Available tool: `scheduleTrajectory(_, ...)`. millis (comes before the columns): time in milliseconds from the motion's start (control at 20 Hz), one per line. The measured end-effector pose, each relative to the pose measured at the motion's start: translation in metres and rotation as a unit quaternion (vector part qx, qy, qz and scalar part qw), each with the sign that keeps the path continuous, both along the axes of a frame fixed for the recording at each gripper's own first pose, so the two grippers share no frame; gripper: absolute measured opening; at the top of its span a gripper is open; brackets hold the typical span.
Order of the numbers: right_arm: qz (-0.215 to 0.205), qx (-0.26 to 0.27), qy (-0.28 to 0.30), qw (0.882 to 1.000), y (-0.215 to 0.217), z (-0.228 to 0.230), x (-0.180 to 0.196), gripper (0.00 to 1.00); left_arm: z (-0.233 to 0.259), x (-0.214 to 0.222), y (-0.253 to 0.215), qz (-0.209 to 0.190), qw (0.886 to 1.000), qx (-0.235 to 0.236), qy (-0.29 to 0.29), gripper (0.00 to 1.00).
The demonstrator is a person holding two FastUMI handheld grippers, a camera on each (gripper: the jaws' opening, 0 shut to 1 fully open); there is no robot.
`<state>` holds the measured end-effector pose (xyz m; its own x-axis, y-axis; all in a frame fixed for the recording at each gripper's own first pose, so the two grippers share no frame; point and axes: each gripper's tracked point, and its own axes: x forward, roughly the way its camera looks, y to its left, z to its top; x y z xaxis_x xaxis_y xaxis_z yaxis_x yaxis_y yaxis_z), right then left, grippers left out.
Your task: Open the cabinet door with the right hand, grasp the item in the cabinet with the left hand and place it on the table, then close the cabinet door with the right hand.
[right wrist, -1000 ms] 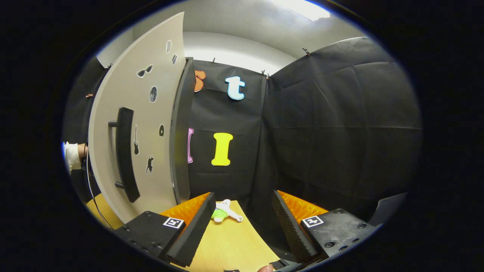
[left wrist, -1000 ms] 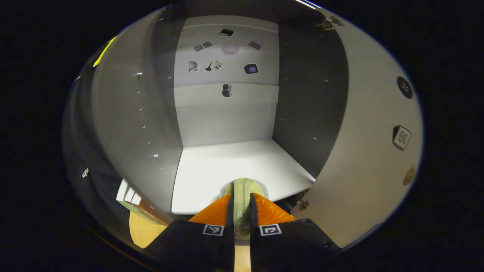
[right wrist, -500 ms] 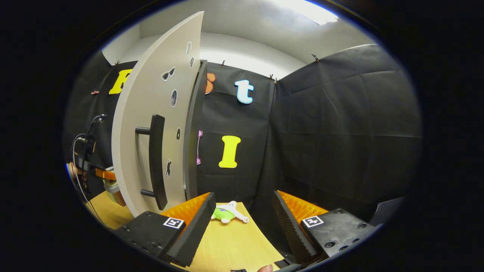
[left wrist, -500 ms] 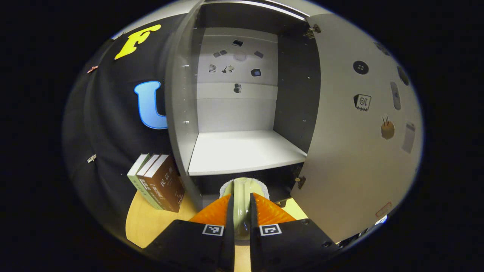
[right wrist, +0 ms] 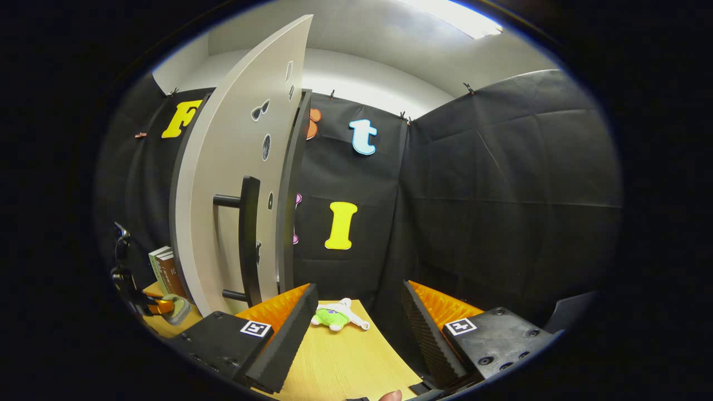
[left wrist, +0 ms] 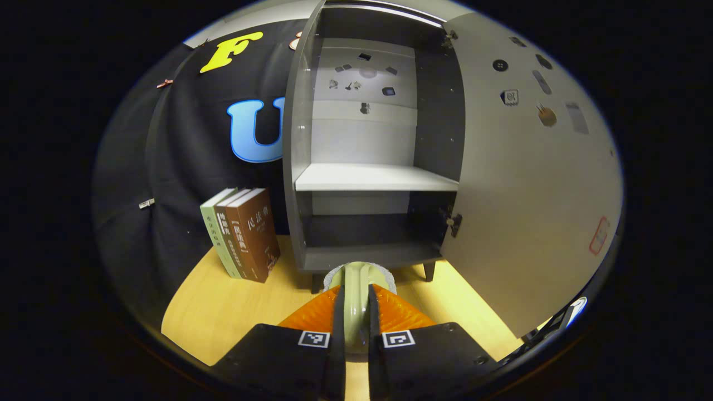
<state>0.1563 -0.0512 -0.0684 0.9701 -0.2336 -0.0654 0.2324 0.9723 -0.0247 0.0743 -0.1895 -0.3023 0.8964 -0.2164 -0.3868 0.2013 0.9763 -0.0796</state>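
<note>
Presently, item one: left gripper (left wrist: 356,312), fingers clamped on a pale green rounded item with a light rim (left wrist: 359,278), held out over the light wooden table (left wrist: 223,312) in front of the grey cabinet (left wrist: 356,256). Item two: right gripper (right wrist: 356,317), fingers apart and holding nothing, near the grey cabinet door (right wrist: 234,184) with its black bar handle (right wrist: 248,239) (door wide open). Risks, as judgement: releasing too high could tip or roll the item; the door's swing could catch it if it is set close. Right gripper view adds a small green-and-white plush toy (right wrist: 337,316); left gripper view adds upright books (left wrist: 242,234) and bare shelves (left wrist: 373,177).
</note>
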Motion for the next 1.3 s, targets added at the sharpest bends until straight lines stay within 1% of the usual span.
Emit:
scheduleTrajectory(150,0.002,0.005,0.002,1.000,0.003,-0.001,0.001,0.97,-0.037,-0.018,-0.007,-0.002,1.000,0.007,0.008,0.20)
scheduleTrajectory(400,0.005,0.007,0.004,1.000,0.000,-0.002,0.005,0.97,-0.093,-0.041,-0.035,-0.011,1.000,0.017,0.021,0.20)
scheduleTrajectory(550,0.008,0.012,0.006,1.000,-0.006,-0.005,0.006,0.97,-0.122,-0.054,-0.052,-0.013,0.999,0.011,0.043,0.20)
scheduleTrajectory(700,0.017,0.011,0.010,1.000,-0.009,-0.007,0.012,0.97,-0.150,-0.059,-0.062,-0.008,0.998,0.024,0.065,0.20)
scheduleTrajectory(750,0.021,0.013,0.012,1.000,-0.010,-0.008,0.014,0.97,-0.159,-0.061,-0.066,-0.011,0.997,0.030,0.073,0.22)
scheduleTrajectory(850,0.027,0.015,0.015,0.999,-0.012,-0.010,0.018,0.97,-0.178,-0.060,-0.069,-0.011,0.995,0.038,0.092,0.20)
scheduleTrajectory(1100,0.045,0.004,0.024,0.999,-0.012,-0.018,0.027,0.97,-0.207,-0.066,-0.077,0.001,0.992,0.038,0.116,0.20)
scheduleTrajectory(1200,0.049,0.004,0.028,0.998,-0.012,-0.021,0.030,0.97,-0.208,-0.065,-0.080,0.003,0.993,0.039,0.112,0.21)
scheduleTrajectory(1300,0.053,0.003,0.029,0.998,-0.012,-0.023,0.032,0.97,-0.208,-0.064,-0.087,-0.003,0.993,0.033,0.113,0.23)
